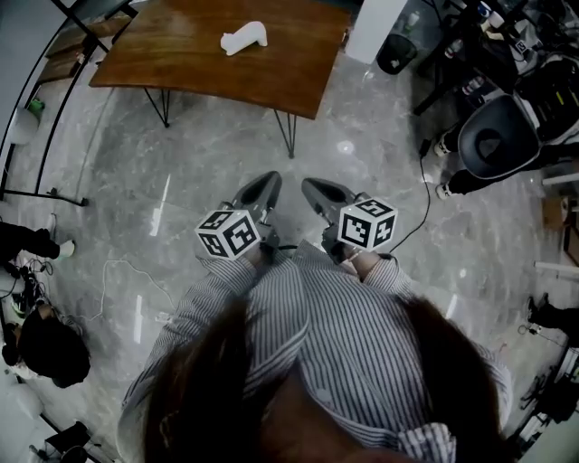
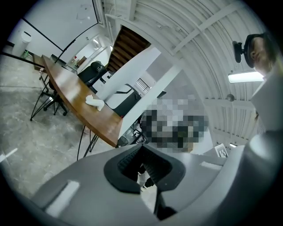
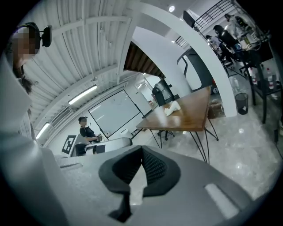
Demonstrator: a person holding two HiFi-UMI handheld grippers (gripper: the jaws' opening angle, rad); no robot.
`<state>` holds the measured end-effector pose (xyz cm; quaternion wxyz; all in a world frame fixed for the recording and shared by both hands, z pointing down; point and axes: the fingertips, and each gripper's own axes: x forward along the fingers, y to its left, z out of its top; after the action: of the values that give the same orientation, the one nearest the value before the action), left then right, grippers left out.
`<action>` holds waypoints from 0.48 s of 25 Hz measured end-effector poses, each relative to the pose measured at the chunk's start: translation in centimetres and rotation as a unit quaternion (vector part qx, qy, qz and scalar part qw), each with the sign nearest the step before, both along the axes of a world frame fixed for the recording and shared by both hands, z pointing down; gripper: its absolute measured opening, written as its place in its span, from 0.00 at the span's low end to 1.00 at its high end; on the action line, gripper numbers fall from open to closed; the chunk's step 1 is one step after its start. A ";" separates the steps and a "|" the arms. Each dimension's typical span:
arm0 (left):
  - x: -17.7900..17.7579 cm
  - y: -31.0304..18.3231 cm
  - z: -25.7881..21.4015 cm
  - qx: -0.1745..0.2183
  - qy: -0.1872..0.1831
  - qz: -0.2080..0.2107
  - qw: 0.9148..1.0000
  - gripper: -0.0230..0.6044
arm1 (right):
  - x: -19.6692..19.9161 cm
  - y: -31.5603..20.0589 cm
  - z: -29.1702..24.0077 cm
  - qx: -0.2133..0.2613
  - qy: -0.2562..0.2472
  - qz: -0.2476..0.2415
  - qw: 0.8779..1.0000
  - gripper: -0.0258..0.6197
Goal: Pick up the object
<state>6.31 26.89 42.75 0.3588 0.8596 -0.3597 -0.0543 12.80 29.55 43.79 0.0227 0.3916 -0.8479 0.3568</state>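
A white object lies on a brown wooden table far ahead of me, across open floor. It also shows small in the left gripper view, object, and in the right gripper view, object. My left gripper and right gripper hang side by side close to my striped shirt, pointing towards the table. Both are far from the object. The left gripper has its pads together with nothing between them. The right gripper is likewise shut and empty.
Grey marble floor lies between me and the table's thin black legs. A black office chair, a dark bin and a white pillar stand at the right. A person and cables are at the left.
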 end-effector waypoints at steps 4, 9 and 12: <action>-0.1 -3.1 1.0 -0.011 0.001 -0.002 1.000 0.05 | -1.0 -3.1 0.6 0.003 0.013 -0.024 1.000 0.04; -1.1 -8.9 0.9 0.002 0.019 0.006 1.000 0.05 | -2.3 -9.2 1.3 0.016 0.039 -0.020 0.999 0.04; -1.7 -13.3 1.0 0.002 0.026 0.011 1.000 0.05 | -2.9 -14.0 1.5 0.013 0.044 -0.009 0.999 0.04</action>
<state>4.56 13.60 43.74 0.3665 0.8627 -0.3406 -0.0731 9.91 15.57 45.31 0.0580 0.3996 -0.8540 0.3281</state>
